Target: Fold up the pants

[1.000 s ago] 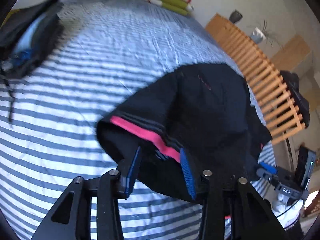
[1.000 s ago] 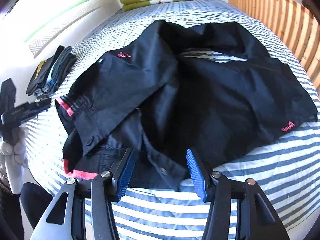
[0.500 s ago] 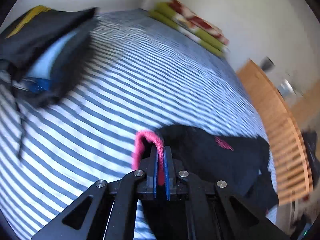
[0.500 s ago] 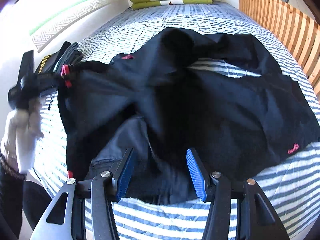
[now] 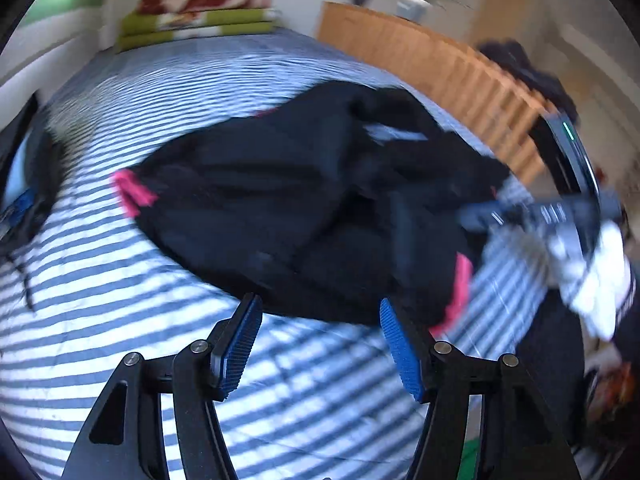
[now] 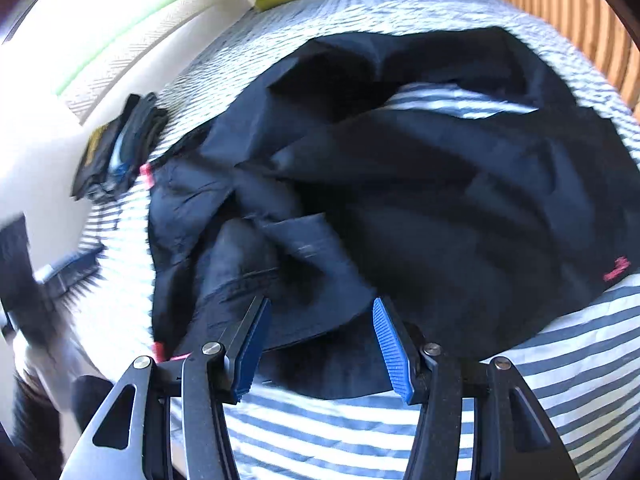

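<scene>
Black pants [image 5: 300, 200] with pink waistband trim [image 5: 134, 194] lie crumpled and spread on the striped bed [image 5: 160, 340]. My left gripper [image 5: 318, 304] hovers just short of their near edge. Its jaws are opening and nothing is between them. My right gripper [image 6: 320, 303] stands open over the near edge of the pants [image 6: 400, 200], its pads not pressing the cloth. In the left wrist view, the right gripper [image 5: 520, 212] appears blurred at the right, held by a gloved hand [image 5: 600, 280]. A pink logo [image 6: 616, 270] marks one leg.
A stack of folded dark clothes [image 6: 120, 148] lies at the bed's left edge. Folded green and red blankets [image 5: 196, 16] sit at the far end. A wooden slatted rail [image 5: 432, 64] runs along the right side. Bare striped cover [image 6: 520, 400] shows in front of the pants.
The left gripper, shut on the pink waistband half a second ago, has let it go and swung back toward the near side. The waistband corner now lies further left. The right gripper stayed put.
</scene>
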